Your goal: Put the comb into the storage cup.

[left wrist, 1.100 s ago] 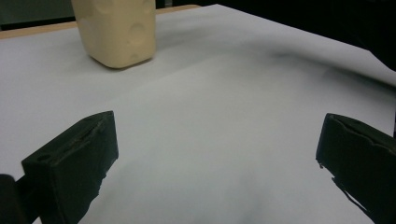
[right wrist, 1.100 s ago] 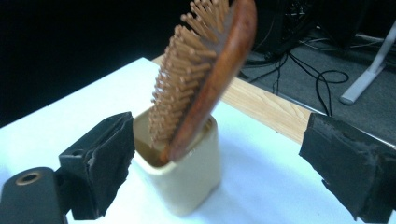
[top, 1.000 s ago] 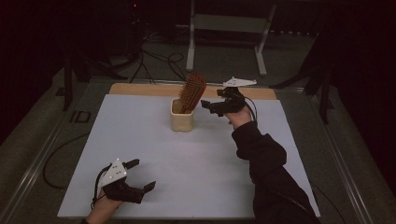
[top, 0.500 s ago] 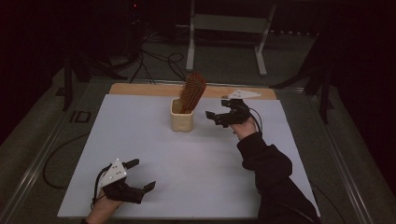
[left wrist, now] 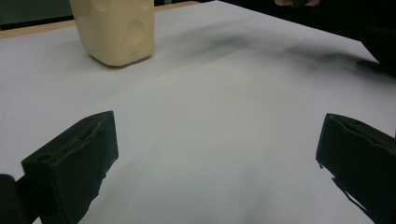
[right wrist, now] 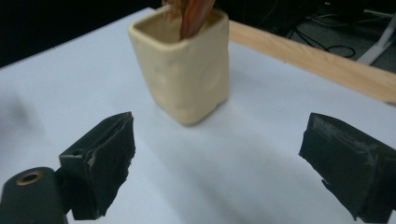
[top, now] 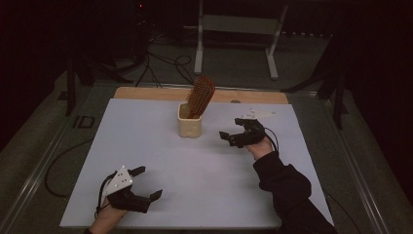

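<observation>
The hairbrush (top: 201,95) stands handle-down in the cream cup (top: 189,122), its bristled head leaning out above the rim, and the right gripper (top: 233,138) is no longer at it. A second ago that gripper was up beside the brush head, just right of the cup; now it has drawn back and sunk to the white mat (top: 146,146), near the cup on its right but clearly apart from it. Its jaws stand wide and empty (the right gripper view looks between them at the cup (right wrist: 184,70), with the brush handle (right wrist: 191,14) rising from its mouth). So the brush looks released and left standing, which I take to mean the placing is done and the hand is retreating. The left gripper (top: 142,187) has not shifted: it rests well in front of the cup, to its left, jaws likewise spread with nothing between them.
</observation>
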Motion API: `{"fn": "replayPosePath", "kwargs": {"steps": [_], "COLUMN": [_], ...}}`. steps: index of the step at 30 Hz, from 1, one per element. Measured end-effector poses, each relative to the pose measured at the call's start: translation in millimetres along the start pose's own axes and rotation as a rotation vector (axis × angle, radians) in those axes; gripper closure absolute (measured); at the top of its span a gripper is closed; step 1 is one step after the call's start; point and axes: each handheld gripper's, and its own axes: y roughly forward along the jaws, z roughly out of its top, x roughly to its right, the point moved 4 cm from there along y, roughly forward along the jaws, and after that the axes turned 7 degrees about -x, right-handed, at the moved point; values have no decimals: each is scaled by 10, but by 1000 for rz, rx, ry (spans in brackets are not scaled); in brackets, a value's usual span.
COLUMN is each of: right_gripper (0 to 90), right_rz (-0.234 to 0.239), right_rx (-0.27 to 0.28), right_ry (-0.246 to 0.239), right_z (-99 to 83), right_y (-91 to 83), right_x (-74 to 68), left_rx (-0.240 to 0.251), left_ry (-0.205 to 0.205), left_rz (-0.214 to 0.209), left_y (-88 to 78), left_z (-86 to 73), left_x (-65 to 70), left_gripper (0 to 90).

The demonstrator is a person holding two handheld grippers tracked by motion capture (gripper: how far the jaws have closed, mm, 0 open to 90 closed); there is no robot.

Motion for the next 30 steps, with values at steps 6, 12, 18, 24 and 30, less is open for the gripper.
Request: {"fn": "replayPosePath", "kwargs": {"steps": [6,12,18,24,30], "right_gripper": [93,94,94,94,94], "right_rz": [9,20,24,21,8], "right_rx": [-10,-21,-29,-26,-26], "right_ry": [-7,-14,-11,-26,-30], "right_z": [-240,-465,-636,-755,-874], "right_y": [-60,-174,-251,-333,-446], "right_x": [-55,-116,-153,-199,-226], "left_rx": [-2,-6,-8,-10,-9], "left_ry": [-1,2,-2,1,4], "left_rz": [2,1,0,0,1], "left_y": [-2,2,7,7,5], "left_z": [-3,-6,-11,-11,-12], "left_x": [-5,1,-4,-1,0], "left_gripper": [0,0,0,0,0]}}
